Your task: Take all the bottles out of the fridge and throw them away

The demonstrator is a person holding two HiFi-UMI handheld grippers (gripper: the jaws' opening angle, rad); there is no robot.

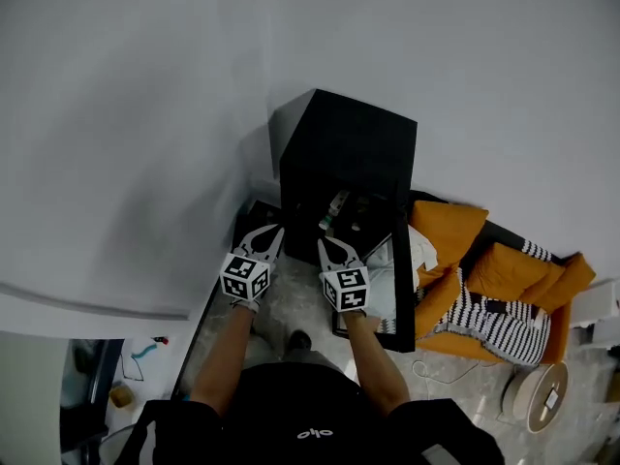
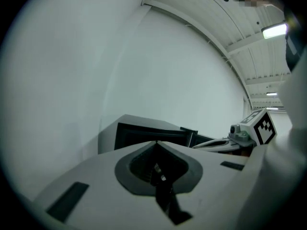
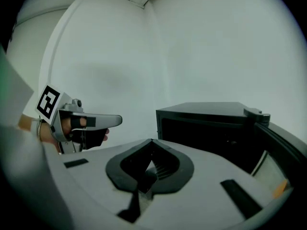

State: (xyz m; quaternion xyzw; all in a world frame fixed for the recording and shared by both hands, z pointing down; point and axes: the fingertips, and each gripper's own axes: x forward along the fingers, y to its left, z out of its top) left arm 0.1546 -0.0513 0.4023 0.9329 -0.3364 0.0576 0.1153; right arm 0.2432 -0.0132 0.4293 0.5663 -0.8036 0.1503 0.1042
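Both your grippers are closed on nothing: left gripper [image 1: 268, 235] and right gripper [image 1: 333, 251] sit side by side, facing the open black fridge [image 1: 349, 143]. One bottle [image 1: 336, 206] is visible inside, just beyond the right gripper.

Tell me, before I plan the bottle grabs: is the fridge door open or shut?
Open. The door stands swung out from the fridge, and the head view looks into its dark inside.
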